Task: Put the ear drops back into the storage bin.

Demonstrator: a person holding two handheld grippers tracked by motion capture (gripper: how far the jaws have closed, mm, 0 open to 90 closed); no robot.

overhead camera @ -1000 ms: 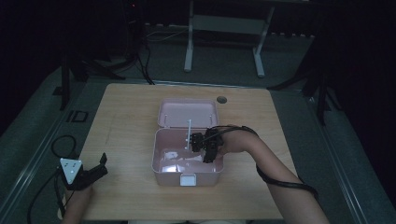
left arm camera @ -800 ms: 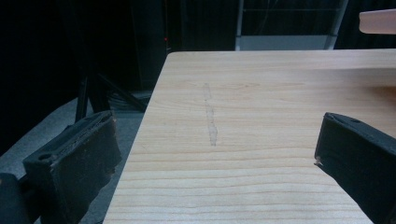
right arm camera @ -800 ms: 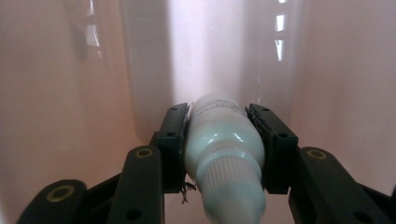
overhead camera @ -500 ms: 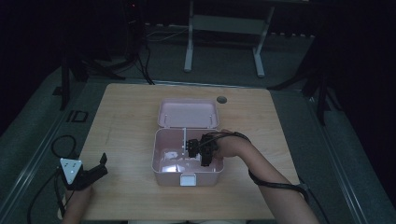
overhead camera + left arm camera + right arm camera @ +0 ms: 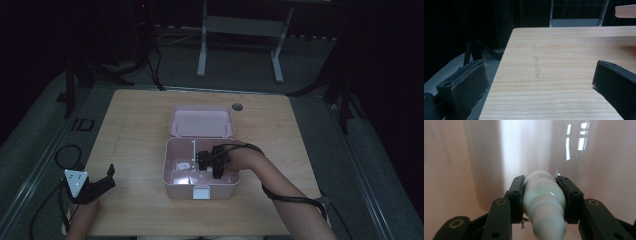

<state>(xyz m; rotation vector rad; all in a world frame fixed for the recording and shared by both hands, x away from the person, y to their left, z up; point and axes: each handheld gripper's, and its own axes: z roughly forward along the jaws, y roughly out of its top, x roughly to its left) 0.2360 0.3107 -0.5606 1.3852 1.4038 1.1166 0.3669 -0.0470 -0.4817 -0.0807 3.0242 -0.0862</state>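
The worktop (image 5: 135, 125) carries an open pink storage box (image 5: 172, 172) near its front edge, lid (image 5: 201, 121) tipped back. Your right gripper (image 5: 207, 161) is down inside it, clenched on a small white dropper bottle (image 5: 543, 195), cap toward the camera. Lower until the bottle rests on the box floor, then release. Your left gripper (image 5: 102, 184), jaws spread and empty, waits at the front left corner.
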